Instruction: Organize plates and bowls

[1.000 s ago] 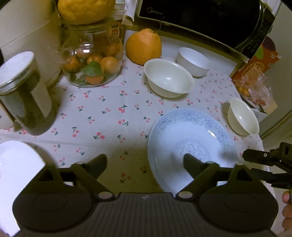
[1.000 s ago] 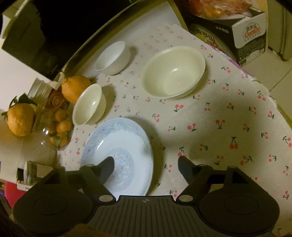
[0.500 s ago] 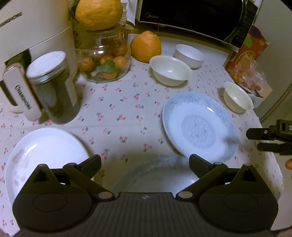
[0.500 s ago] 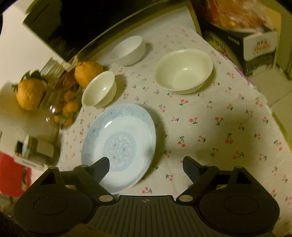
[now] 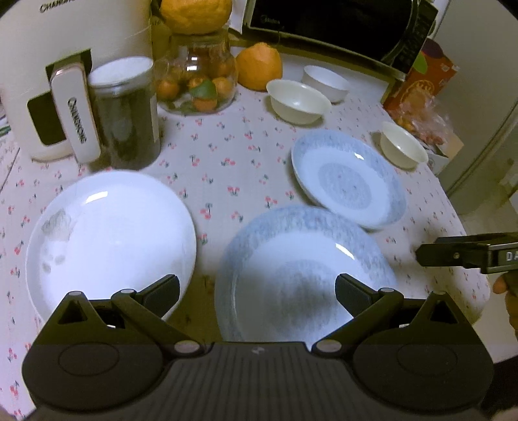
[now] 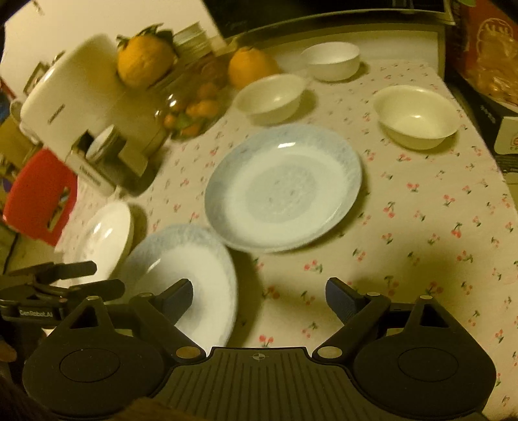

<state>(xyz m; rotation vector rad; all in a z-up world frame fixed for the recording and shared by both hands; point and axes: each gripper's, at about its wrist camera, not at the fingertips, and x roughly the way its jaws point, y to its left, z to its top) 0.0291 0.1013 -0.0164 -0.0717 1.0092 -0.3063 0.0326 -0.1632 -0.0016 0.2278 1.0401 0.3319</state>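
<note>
Three plates lie on the cherry-print cloth: a white plate (image 5: 110, 233) at the left, a near blue-rimmed plate (image 5: 304, 268) and a second blue-rimmed plate (image 5: 348, 181) whose edge overlaps the near one. Beyond them stand three white bowls (image 5: 298, 100) (image 5: 325, 82) (image 5: 403, 149). My left gripper (image 5: 257, 288) hangs open above the near blue plate, holding nothing. In the right wrist view the second blue plate (image 6: 285, 187) is central, and my right gripper (image 6: 260, 293) is open over bare cloth beside the near blue plate (image 6: 187, 275). The white plate (image 6: 103, 239) shows at the left there.
At the back stand a white appliance (image 5: 64, 64), a dark lidded jar (image 5: 124, 113), a glass jar of small oranges (image 5: 197, 81), a large orange (image 5: 259, 64) and a microwave (image 5: 323, 22). A box and a bag of fruit (image 5: 427, 84) sit past the table's right edge.
Both views have pulled back from the table. The white plate and the near blue plate have come into sight. The right view has rolled, so the table now looks level.
</note>
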